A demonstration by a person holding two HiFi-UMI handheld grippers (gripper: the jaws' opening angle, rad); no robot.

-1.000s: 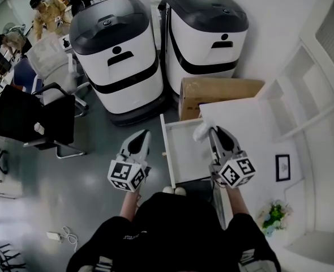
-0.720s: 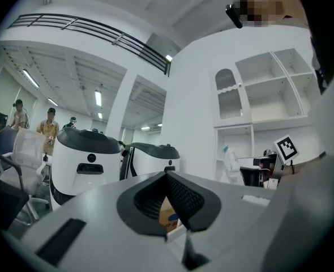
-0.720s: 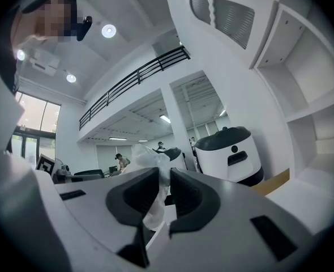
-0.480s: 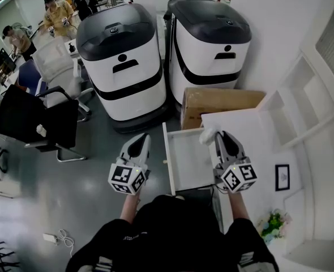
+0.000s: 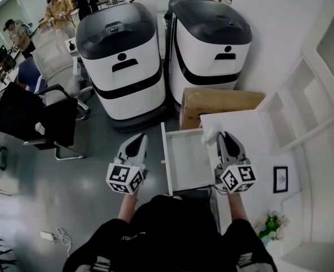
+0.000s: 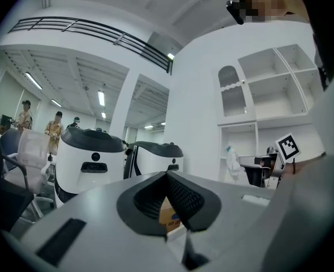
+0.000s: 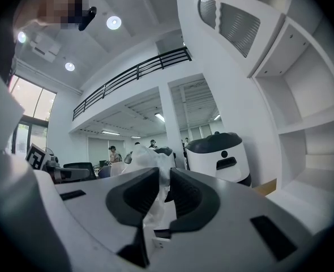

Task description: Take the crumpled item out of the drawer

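Right gripper fingers narrow, pinched on crumpled white plastic item. Item sits at open white drawer's 1 o'clock corner, by white counter edge. Left gripper fingers together, nothing between, at drawer's 9 o'clock over grey floor.

Here's the crumpled item: white, thin, all bunched up (paper or plastic, hard to say). It's lifted at the drawer's far right corner, pinched between the right gripper's jaws. The white drawer stands pulled wide open, shallow and level.
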